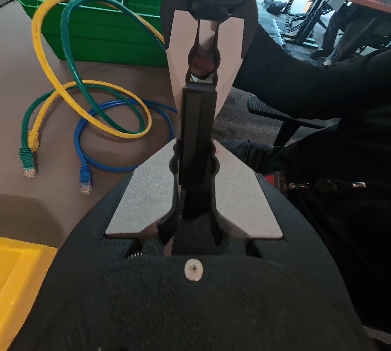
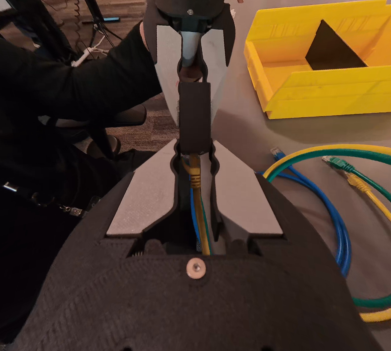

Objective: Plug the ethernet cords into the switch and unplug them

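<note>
Switch (image 1: 197, 140) held in air between both grippers: your left gripper (image 1: 194, 163) clamped on one end, right gripper (image 2: 194, 150) clamped on other end. Yellow cord (image 2: 195, 176) plugged in. Switch light, rigid, smooth; hold by flat sides. Cords springy; take by stiff boot.

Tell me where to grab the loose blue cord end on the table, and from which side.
Grip the blue cord on its ribbed boot just behind the clear plug, coming from above with the fingers across its width. It lies flat on the table, apart from the green cord.

3 cords (image 1: 118, 127), 2 bins (image 1: 101, 30), 1 switch (image 1: 196, 129)
</note>
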A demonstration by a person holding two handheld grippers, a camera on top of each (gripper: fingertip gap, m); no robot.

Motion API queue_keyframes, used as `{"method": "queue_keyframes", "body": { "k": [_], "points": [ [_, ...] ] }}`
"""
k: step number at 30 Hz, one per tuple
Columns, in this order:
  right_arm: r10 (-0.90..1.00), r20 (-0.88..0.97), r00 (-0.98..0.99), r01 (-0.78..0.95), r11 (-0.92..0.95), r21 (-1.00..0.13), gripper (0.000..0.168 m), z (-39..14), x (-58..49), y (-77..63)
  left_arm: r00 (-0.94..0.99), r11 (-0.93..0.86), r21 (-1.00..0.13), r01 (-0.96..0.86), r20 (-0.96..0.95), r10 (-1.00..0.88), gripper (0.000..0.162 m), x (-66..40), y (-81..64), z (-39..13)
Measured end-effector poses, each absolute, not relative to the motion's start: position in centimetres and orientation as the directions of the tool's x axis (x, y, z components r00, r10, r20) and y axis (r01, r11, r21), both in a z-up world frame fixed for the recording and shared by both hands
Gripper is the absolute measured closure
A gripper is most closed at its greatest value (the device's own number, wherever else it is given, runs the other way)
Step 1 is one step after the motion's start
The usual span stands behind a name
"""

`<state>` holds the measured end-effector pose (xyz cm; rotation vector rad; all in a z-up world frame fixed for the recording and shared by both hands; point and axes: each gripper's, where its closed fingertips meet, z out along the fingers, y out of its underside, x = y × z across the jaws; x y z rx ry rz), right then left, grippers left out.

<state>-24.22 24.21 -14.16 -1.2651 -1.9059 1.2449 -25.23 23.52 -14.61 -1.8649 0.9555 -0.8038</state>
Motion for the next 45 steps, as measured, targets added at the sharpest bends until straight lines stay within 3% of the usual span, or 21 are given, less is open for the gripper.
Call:
{"method": "queue_keyframes", "body": {
  "k": [5, 11, 19, 25, 29, 45],
  "points": [
    [0.871, -0.155, -0.467, 0.422, 0.065, -0.904, 0.144, -14.0, -24.8, 23.4, 0.499, -0.318, -0.883, -0.346, 0.114, -0.859, 0.137, -24.3, 23.4, -15.1],
    [0.939, 0.015, -0.343, 0.432, 0.172, -0.885, 0.144, -11.9, -25.5, 26.3, 0.65, -0.341, -0.899, -0.274, 0.088, -0.755, 0.13, -27.3, 25.6, -14.1],
    [0.895, 0.445, -0.006, 0.47, 0.396, -0.789, 0.145, 5.0, -23.2, 35.2, 0.791, -0.277, -0.946, -0.166, 0.041, -0.611, 0.135, -32.2, 25.7, -10.2],
    [0.775, 0.597, 0.206, 0.436, 0.473, -0.765, 0.144, 17.4, -19.7, 38.0, 0.799, -0.265, -0.95, -0.166, 0.028, -0.6, 0.136, -32.8, 25.3, -9.9],
    [0.744, 0.601, 0.293, 0.458, 0.443, -0.771, 0.145, 22.1, -16.8, 40.3, 0.796, -0.267, -0.951, -0.155, 0.04, -0.604, 0.136, -32.7, 25.3, -9.9],
    [0.801, 0.472, 0.369, 0.585, 0.194, -0.787, 0.144, 18.5, -12.2, 50.4, 0.787, -0.301, -0.924, -0.234, 0.002, -0.617, 0.139, -31.4, 26.2, -11.8]
  ]
}}
